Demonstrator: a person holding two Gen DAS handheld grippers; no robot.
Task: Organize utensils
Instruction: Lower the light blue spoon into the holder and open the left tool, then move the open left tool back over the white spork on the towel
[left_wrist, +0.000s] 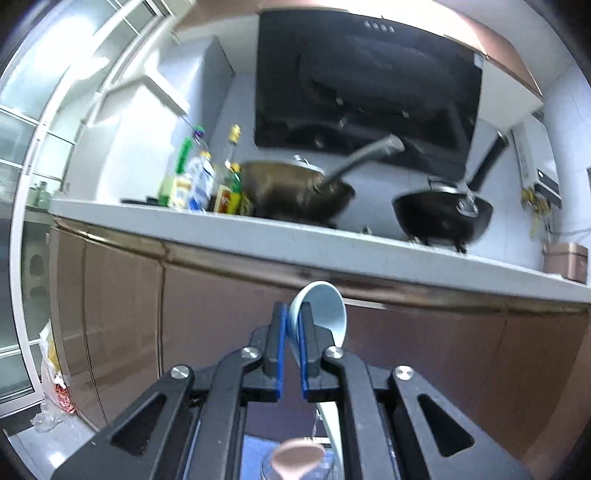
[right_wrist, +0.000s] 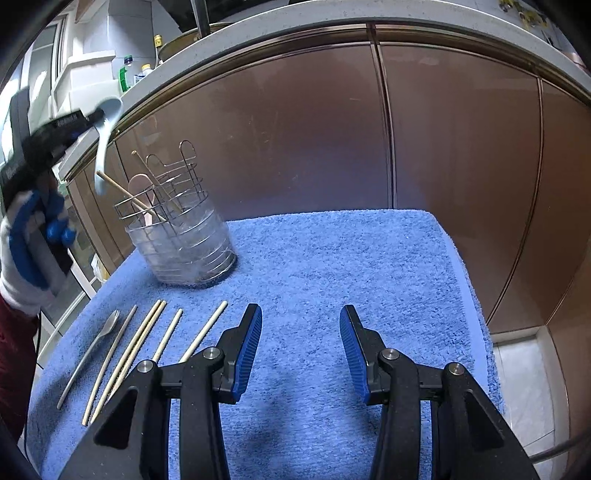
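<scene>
My left gripper (left_wrist: 292, 314) is shut on a pale blue ceramic spoon (left_wrist: 325, 310), bowl up, handle hanging down. In the right wrist view that gripper (right_wrist: 96, 117) holds the spoon (right_wrist: 105, 147) above the left rim of the wire utensil holder (right_wrist: 181, 236), which stands in a clear cup on the blue towel (right_wrist: 332, 277). The holder contains a pink spoon (right_wrist: 142, 192) and chopsticks (right_wrist: 125, 192). A grey fork (right_wrist: 99, 347) and several chopsticks (right_wrist: 147, 332) lie on the towel at the left. My right gripper (right_wrist: 301, 343) is open and empty above the towel.
Brown cabinet doors (right_wrist: 443, 147) stand behind the towel under a white countertop (left_wrist: 258, 236). On it are two woks (left_wrist: 295, 192) and several bottles (left_wrist: 199, 184). A pink spoon top (left_wrist: 297, 456) shows below my left gripper.
</scene>
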